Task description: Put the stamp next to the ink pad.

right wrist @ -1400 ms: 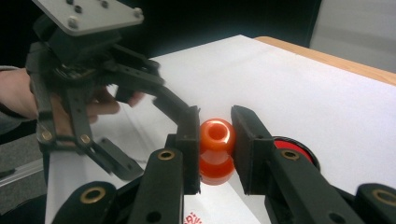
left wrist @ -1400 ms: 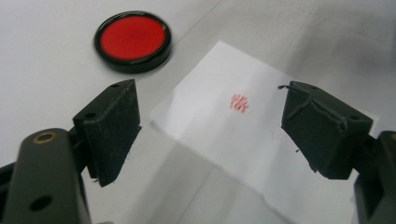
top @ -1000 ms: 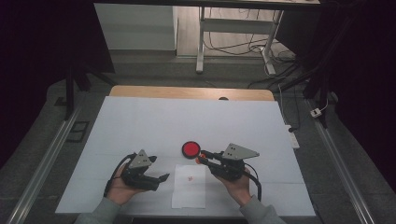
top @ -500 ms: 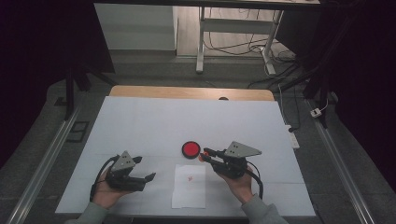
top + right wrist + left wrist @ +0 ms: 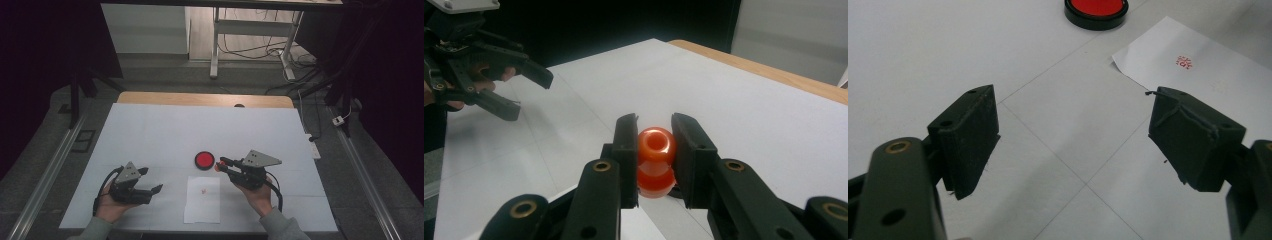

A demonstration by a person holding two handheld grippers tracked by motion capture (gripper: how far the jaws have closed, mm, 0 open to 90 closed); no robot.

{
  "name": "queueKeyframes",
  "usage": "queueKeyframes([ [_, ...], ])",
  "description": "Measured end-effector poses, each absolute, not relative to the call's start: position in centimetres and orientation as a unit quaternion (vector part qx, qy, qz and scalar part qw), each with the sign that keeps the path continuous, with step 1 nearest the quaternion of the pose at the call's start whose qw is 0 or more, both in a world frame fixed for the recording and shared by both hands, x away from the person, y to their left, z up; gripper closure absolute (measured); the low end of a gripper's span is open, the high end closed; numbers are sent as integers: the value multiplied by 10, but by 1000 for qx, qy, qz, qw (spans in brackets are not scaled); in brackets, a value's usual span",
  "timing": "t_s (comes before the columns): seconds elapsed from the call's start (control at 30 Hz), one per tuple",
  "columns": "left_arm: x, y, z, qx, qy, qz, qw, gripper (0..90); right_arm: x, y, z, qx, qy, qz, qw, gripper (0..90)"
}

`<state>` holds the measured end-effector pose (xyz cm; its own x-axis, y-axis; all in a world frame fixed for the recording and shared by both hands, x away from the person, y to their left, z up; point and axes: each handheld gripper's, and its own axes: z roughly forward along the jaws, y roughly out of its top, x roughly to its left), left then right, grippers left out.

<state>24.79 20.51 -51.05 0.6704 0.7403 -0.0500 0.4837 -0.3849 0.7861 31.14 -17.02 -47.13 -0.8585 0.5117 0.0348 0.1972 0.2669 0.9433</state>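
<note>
Taking the sheet of paper (image 5: 202, 198) on the white tabletop (image 5: 160, 130) as the landmark: well to its left, the left gripper (image 5: 150, 191) hovers low over bare tabletop with its jaws spread wide and nothing between them; in the left gripper view they frame empty surface, with the paper's near corner just beyond. The paper itself already carries a small red stamped mark (image 5: 1184, 62) near its far end, so the stamping looks done, as far as one impression goes. Just beyond the paper's far edge sits the round ink pad (image 5: 204, 160), black-rimmed with its red face open, uncovered. To the right of that, above the paper's far right corner, the right gripper (image 5: 220, 164) has its jaws closed tight on an orange stamp (image 5: 655, 159), held clear of the sheet and close beside the ink pad; the stamp's rounded end points away from that gripper's camera. What seems left is either re-inking for another impression or setting the stamp down; no lid for the pad can be seen.
</note>
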Motion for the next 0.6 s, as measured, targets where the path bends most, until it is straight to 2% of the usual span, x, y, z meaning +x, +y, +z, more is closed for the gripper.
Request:
queueKeyframes([
  [0.6, 249, 206, -512, 817, 377, 155, 407, 203, 338, -185, -468, 261, 773, 551, 176, 723],
])
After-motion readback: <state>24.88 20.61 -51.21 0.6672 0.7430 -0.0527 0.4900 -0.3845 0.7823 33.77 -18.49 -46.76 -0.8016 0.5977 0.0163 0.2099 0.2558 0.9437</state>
